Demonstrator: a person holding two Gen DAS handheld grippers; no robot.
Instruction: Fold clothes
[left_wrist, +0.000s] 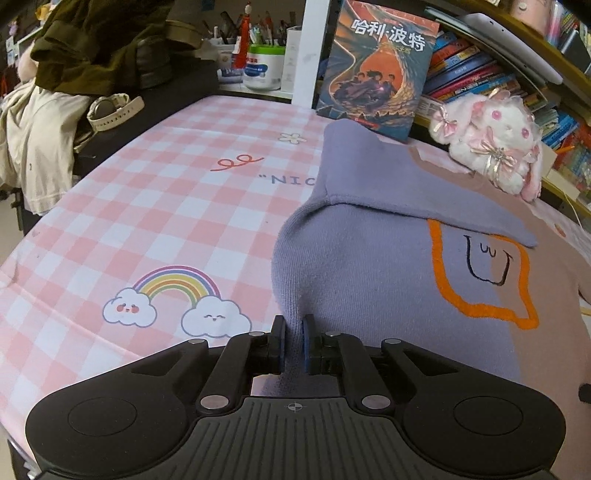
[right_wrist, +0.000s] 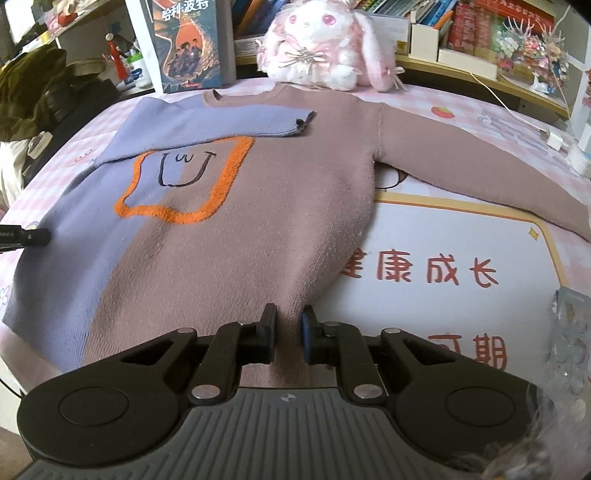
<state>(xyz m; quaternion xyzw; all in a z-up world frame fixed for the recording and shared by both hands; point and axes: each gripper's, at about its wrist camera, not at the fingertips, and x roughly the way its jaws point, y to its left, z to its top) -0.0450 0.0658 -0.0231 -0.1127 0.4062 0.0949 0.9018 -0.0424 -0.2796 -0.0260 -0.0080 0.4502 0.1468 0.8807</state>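
Left gripper (left_wrist: 293, 345) pinches the sweater (right_wrist: 258, 206) hem, lilac sleeve (right_wrist: 229, 122) folded across; right gripper (right_wrist: 287, 338) seemingly straddles the hem, jaws apart. Brown sleeve (right_wrist: 461, 162) lies outstretched, needing folding inward.

The sweater (right_wrist: 258, 206) is split in two colours: lavender-purple on the left of the frame, dusty mauve-pink on the right, with a fuzzy orange outline (right_wrist: 184, 181) around a black line-drawn smiling face (right_wrist: 184, 168). The tablecloth (left_wrist: 155, 206) under it is pink-and-white gingham printed with a pastel rainbow (left_wrist: 175, 284) between white clouds, a red squiggle and a white flower. At upper right of the left wrist view sits a white-and-pink plush bunny (left_wrist: 495, 147) with pink eyes. The book (left_wrist: 376, 66) at top centre has a blue and orange cover.
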